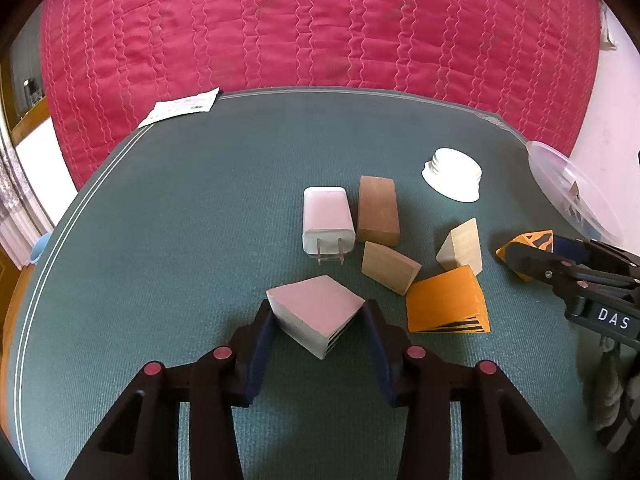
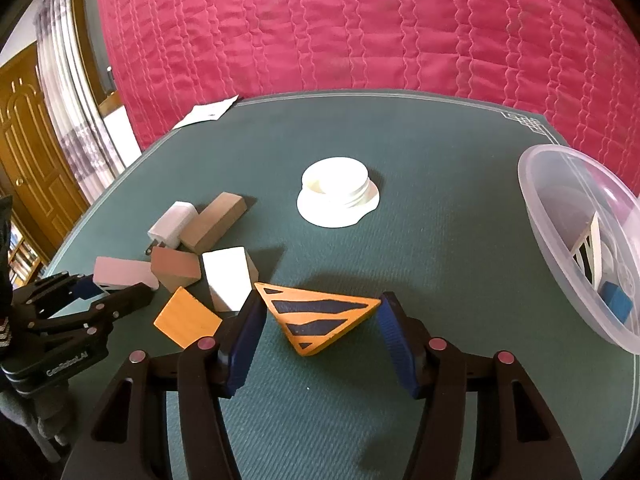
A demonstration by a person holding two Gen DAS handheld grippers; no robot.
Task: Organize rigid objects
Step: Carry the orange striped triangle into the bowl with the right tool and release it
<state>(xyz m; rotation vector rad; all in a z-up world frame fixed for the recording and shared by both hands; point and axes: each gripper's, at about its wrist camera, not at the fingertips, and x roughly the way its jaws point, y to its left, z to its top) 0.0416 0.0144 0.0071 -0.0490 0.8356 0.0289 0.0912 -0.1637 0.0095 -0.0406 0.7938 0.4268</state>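
The left gripper [image 1: 318, 316] sits low centre of its own view, fingers clasped on the pale wedge block [image 1: 316, 314] at both corners. Just right of it lies the orange striped wedge [image 1: 446, 304], and above that two plain wooden wedges [image 1: 390, 266] [image 1: 460, 246]. A white charger [image 1: 327, 220] and a brown block [image 1: 378, 210] lie side by side at mid-frame.

In the right wrist view, the right gripper [image 2: 320, 322] brackets the orange triangle block [image 2: 318, 318]; its pads look to touch both tips, though whether they are truly pinching is hard to call. A white lid [image 2: 338, 196] rests upper centre on the green mat [image 2: 440, 240]. The clear plastic bowl [image 2: 560, 216] at the right edge holds a striped piece and a blue block [image 2: 616, 300].
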